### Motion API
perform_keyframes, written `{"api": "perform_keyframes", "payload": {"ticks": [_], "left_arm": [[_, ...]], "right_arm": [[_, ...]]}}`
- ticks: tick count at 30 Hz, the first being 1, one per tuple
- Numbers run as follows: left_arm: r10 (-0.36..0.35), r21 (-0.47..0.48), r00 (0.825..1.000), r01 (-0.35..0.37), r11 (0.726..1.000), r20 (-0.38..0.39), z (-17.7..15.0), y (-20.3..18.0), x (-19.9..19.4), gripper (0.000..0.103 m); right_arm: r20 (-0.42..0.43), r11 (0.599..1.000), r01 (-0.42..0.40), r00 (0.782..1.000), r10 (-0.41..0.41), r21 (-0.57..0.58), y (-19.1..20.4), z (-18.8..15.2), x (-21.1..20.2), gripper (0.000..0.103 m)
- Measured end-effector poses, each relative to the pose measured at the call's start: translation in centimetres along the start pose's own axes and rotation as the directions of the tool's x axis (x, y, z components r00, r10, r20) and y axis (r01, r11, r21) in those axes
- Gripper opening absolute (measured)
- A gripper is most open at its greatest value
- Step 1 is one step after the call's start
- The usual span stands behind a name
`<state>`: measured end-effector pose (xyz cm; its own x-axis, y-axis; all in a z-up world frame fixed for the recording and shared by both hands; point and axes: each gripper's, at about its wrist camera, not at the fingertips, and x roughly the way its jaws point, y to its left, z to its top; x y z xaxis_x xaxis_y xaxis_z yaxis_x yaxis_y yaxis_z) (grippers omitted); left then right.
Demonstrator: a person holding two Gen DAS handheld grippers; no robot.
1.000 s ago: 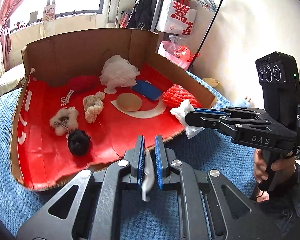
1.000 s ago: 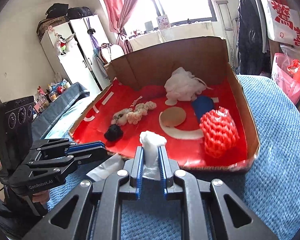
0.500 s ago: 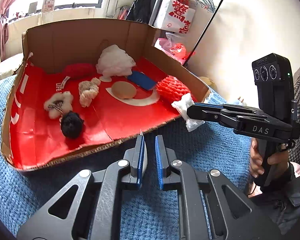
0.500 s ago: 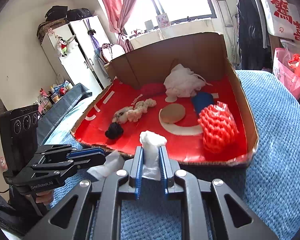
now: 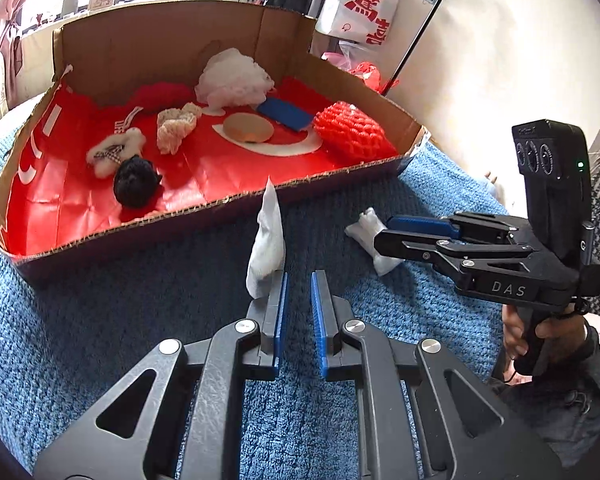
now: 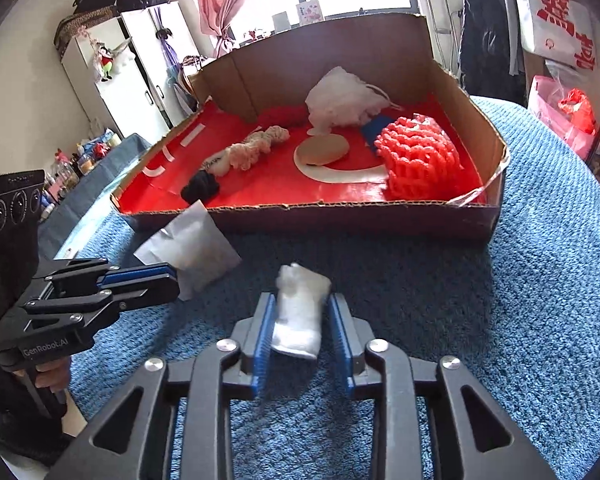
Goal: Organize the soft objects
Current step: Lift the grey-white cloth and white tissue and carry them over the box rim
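Observation:
My right gripper (image 6: 301, 304) hovers low over the blue blanket in front of the cardboard box (image 6: 320, 210). Its jaws are opening, and a white soft wad (image 6: 300, 316) lies between the pads with a small gap on each side. The wad (image 5: 374, 240) also shows at the right gripper's tip (image 5: 384, 232) in the left wrist view. My left gripper (image 5: 298, 280) is shut. A flat white packet (image 5: 266, 248) sticks up from its tip beside the left finger, apparently pinched by a lower corner. In the right wrist view the packet (image 6: 192, 248) juts from the left gripper (image 6: 174, 280).
The red-lined box (image 5: 220, 200) holds a white mesh puff (image 5: 232, 80), a red foam net (image 5: 352, 132), a blue sponge (image 5: 286, 114), a tan round pad (image 5: 248, 128), a cream scrunchie (image 5: 178, 126) and a black pompom (image 5: 134, 184). A clothes rack stands behind it.
Both grippers sank toward the blanket and drew back from the box. The right jaws spread off the white wad. The packet shifted from between the left pads to their tip.

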<state>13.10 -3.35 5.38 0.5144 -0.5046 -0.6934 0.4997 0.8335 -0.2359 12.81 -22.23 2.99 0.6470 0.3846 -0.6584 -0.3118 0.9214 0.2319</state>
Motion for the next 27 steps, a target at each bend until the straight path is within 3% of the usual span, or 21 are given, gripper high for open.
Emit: {"api": "perform_keyframes", "payload": {"ticks": [3, 8, 19, 22, 24, 27], "left_arm": [[0.010, -0.004, 1.000, -0.010, 1.000, -0.014, -0.6, 0.0, 0.2, 0.011], [0.035, -0.011, 0.999, -0.036, 0.999, -0.035, -1.3, 0.1, 0.6, 0.011], [0.065, -0.015, 0.996, -0.066, 0.998, -0.054, -1.9, 0.3, 0.8, 0.013], [0.071, -0.015, 0.996, -0.071, 0.997, -0.055, -2.0, 0.3, 0.9, 0.033], [0.065, -0.020, 0.997, -0.067, 0.998, -0.052, -2.0, 0.3, 0.9, 0.073], [0.081, -0.019, 0.996, -0.082, 0.996, -0.023, -2.0, 0.2, 0.5, 0.073]], "right_arm": [[0.013, 0.999, 0.026, 1.000, -0.026, -0.020, 0.3, -0.2, -0.1, 0.049], [0.018, 0.996, 0.068, 0.998, -0.067, -0.051, 0.7, -0.4, 0.0, 0.058], [0.002, 0.994, 0.082, 0.997, -0.082, -0.072, 1.3, -0.8, 0.8, 0.062], [0.000, 0.994, 0.080, 0.997, -0.080, -0.071, 1.3, -0.9, 0.9, 0.062], [-0.001, 0.995, 0.078, 0.997, -0.078, -0.070, 1.2, -0.9, 0.9, 0.062], [0.000, 0.995, 0.076, 0.997, -0.076, -0.068, 1.3, -0.8, 0.9, 0.062]]}}
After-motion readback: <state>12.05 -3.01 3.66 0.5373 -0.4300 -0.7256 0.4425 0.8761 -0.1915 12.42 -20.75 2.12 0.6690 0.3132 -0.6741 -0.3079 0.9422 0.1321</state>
